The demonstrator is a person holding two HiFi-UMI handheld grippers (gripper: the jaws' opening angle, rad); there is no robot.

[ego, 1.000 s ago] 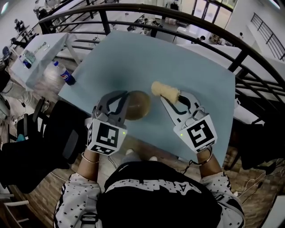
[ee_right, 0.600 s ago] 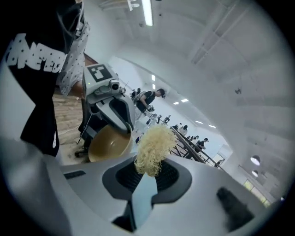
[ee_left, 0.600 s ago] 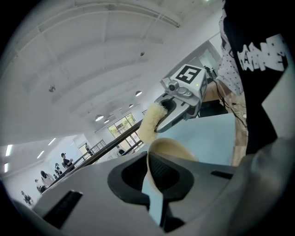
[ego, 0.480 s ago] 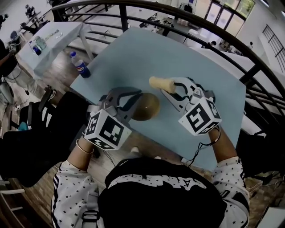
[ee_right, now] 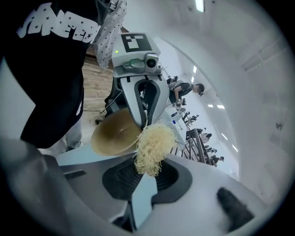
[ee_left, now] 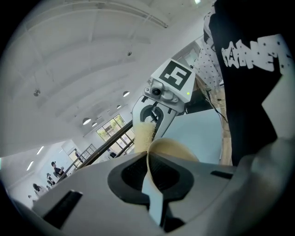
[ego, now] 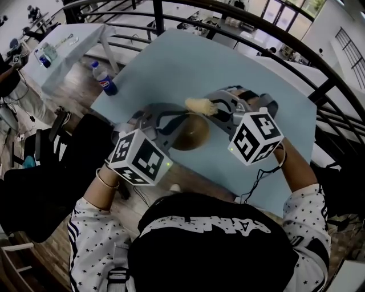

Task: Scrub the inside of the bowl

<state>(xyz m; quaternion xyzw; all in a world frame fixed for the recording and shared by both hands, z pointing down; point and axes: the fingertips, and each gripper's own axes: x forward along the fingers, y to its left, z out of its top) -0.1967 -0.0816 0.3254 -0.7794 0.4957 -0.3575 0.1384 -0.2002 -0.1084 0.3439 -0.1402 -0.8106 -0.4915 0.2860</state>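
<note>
Blue table [ego: 188, 63] under bowl [ego: 191, 134], black railing [ego: 158, 17], wooden floor [ego: 74, 88].

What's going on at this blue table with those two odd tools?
A person has a hand-held gripper in each hand. The left hand-held gripper is shut on the rim of a brown bowl over the table. The right hand-held gripper is shut on a pale, stringy scrubber, right at the bowl's rim. Whether it touches the inside is unclear.
</note>
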